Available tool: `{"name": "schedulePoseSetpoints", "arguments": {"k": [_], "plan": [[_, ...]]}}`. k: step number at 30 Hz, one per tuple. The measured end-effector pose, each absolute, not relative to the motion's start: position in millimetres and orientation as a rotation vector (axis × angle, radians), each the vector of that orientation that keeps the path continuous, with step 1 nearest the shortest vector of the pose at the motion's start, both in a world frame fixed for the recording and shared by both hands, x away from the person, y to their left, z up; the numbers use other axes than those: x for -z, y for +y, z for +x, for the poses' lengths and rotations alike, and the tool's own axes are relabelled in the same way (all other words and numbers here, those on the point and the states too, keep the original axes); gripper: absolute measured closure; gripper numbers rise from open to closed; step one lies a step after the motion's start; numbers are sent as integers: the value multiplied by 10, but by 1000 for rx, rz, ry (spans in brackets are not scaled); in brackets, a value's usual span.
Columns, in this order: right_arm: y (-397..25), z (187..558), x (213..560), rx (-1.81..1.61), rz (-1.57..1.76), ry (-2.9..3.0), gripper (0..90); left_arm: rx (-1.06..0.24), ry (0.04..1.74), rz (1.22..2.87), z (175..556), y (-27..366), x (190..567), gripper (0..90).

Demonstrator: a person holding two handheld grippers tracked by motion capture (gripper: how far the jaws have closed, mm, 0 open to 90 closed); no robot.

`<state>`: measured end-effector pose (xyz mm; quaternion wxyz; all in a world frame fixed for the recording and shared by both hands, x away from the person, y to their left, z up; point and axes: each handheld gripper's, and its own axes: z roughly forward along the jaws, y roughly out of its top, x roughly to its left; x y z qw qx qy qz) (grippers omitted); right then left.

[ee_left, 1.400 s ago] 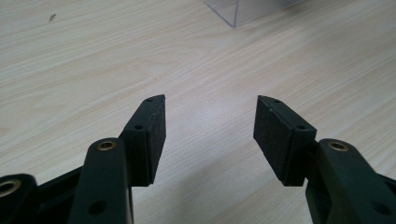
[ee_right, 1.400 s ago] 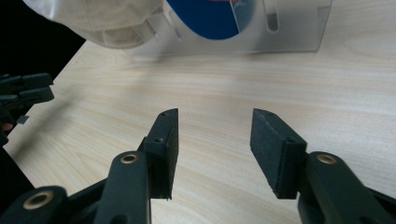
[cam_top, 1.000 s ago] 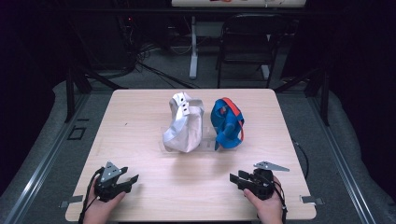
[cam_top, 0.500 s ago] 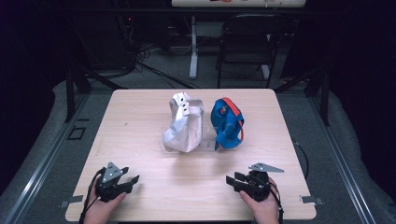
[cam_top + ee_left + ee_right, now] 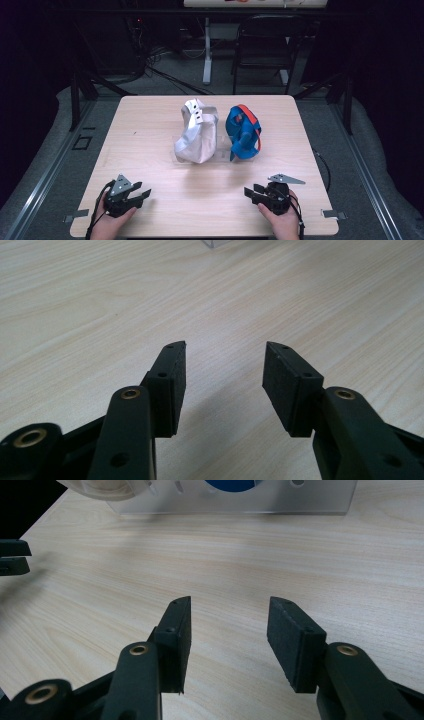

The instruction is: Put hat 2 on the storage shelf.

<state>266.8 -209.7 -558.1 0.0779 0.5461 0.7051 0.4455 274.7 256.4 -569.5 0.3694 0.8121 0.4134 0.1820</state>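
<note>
Shoes are sitting mid-table in the high view: a white shoe (image 5: 196, 132) on the left and a blue shoe (image 5: 243, 132) with an orange strap on the right, just beside each other and propped upright on a clear stand (image 5: 223, 150), probably so that each can be gripped from the near side. Well apart from them, at the near edge of the wooden table (image 5: 150, 115), the left gripper (image 5: 141, 196) is resting in a hand at the near left and the right gripper (image 5: 249, 193) is resting in a hand at the near right, both pointing inward across the table (a waiting pose, by the look of it).

Along the left gripper view, the two black jaws are standing apart with nothing between them, the left gripper's pads (image 5: 176, 377) hovering over bare wood grain; a corner of the clear stand is peeking in at the far edge.

Along the right gripper view, the jaws are likewise standing apart and holding nothing. Beyond them the clear stand's base is stretching across the far edge, with the white shoe's pale sole and a patch of blue showing through it, and the other gripper's tips are poking in at the left.
</note>
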Motion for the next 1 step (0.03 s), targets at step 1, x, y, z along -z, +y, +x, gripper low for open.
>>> {"name": "schedulePoseSetpoints", "arguments": {"k": [1], "plan": [[-2103, 2670, 5573, -1328, 1639, 2110, 529, -467, 1060, 2078, 2748, 2563, 5693, 513]]}}
